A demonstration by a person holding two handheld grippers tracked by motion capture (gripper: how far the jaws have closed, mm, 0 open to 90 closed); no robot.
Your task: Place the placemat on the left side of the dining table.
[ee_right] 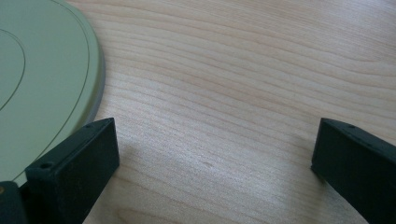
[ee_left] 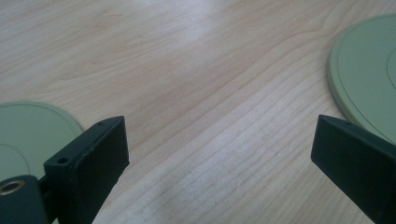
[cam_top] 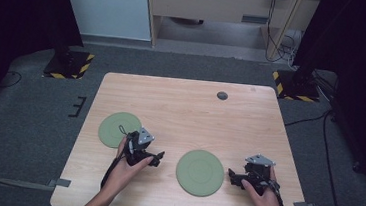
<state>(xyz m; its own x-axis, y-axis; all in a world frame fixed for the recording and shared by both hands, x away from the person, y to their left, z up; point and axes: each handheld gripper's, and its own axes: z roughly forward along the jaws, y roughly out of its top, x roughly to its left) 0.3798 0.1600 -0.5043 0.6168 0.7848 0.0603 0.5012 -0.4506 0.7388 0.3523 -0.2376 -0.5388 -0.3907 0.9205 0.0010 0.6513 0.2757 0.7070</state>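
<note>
Pale wood grain covers the rectangular light wooden table [cam_top: 190, 108], which stands on grey carpet with a small dark round disc [cam_top: 222, 95] near its far edge. Two flat round green plates lie on it, both bare on top: the left green plate [cam_top: 118, 129] sits toward the left side, and the right green plate [cam_top: 200, 173] lies nearer the front, between the two hands. The left gripper [cam_top: 157, 158] is held low just beside the left green plate, its jaws spread wide over bare wood with nothing between them; in the left gripper view, the left green plate [ee_left: 28, 135] is partly hidden behind one jaw and the right green plate [ee_left: 369, 74] is cut off at the frame's edge. The right gripper [cam_top: 233, 177] hovers just right of the right green plate [ee_right: 42, 88], jaws likewise wide apart and holding nothing; whether a jaw touches the plate's rim is hard to tell.
</note>
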